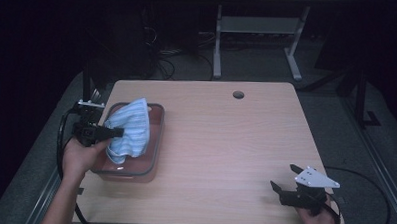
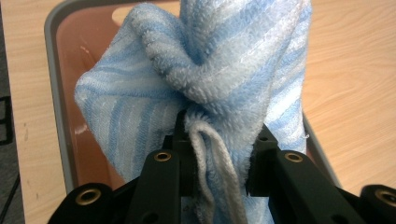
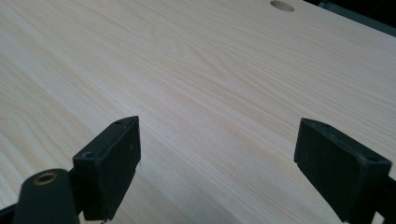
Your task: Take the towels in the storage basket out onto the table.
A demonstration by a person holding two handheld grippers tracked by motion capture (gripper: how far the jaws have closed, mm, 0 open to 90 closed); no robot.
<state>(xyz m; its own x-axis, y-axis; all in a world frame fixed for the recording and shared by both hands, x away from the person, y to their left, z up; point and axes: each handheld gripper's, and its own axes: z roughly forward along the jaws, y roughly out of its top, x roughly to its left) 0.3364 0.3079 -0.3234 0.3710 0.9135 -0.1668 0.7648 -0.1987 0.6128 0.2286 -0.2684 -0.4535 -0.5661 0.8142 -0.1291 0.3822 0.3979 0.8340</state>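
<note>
Left gripper (image 2: 219, 154) pinches the towel (image 2: 205, 79) over the tub (image 1: 152, 163); right gripper (image 3: 217, 163) idles spread above the tabletop (image 3: 196, 70). Step: towel transfer; next, likely lift it clear.

Left hand-held gripper (image 1: 116, 132) clamped, right hand-held gripper (image 1: 283, 177) agape

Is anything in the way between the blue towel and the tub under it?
Nothing visible. The left gripper is shut on the blue towel, which hangs straight over the open tub; the tub looks empty inside.
</note>
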